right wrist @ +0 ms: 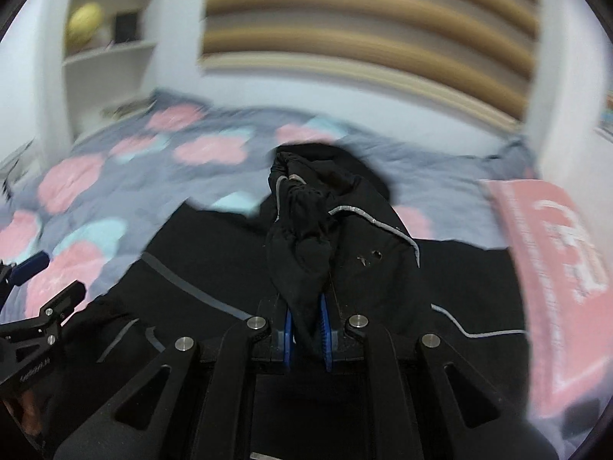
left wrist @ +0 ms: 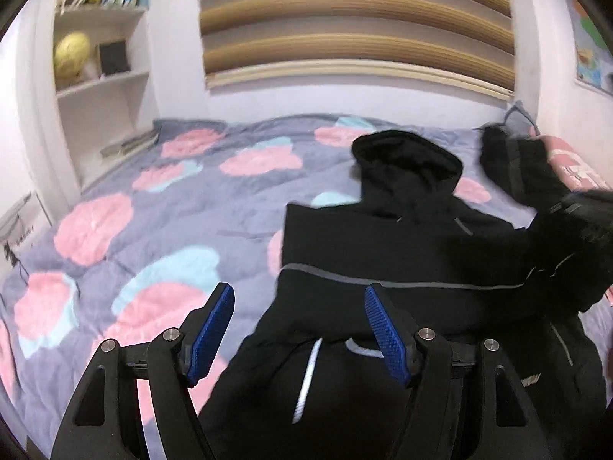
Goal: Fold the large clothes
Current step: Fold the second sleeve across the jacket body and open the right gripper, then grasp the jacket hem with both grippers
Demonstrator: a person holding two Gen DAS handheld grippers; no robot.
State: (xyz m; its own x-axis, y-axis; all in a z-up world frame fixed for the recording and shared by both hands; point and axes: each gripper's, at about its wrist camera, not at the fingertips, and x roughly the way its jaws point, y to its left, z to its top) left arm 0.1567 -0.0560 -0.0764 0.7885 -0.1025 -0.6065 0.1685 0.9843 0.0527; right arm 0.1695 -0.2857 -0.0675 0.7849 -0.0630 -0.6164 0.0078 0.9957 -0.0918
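Note:
A large black hooded jacket (left wrist: 402,237) with grey reflective piping lies on the bed, its hood (left wrist: 406,153) toward the headboard. My left gripper (left wrist: 299,299) is open and empty above the jacket's near left edge. My right gripper (right wrist: 306,306) is shut on a bunched black sleeve (right wrist: 302,230) of the jacket, held up above the body (right wrist: 214,268). In the left wrist view the lifted sleeve (left wrist: 528,168) hangs at the right. The left gripper (right wrist: 38,291) shows at the left edge of the right wrist view.
The bed has a grey quilt (left wrist: 153,230) with pink and blue shapes. A pink pillow (right wrist: 559,268) lies at the right. White shelves (left wrist: 103,76) with books and a yellow ball stand at the back left. A striped headboard (left wrist: 356,27) is behind.

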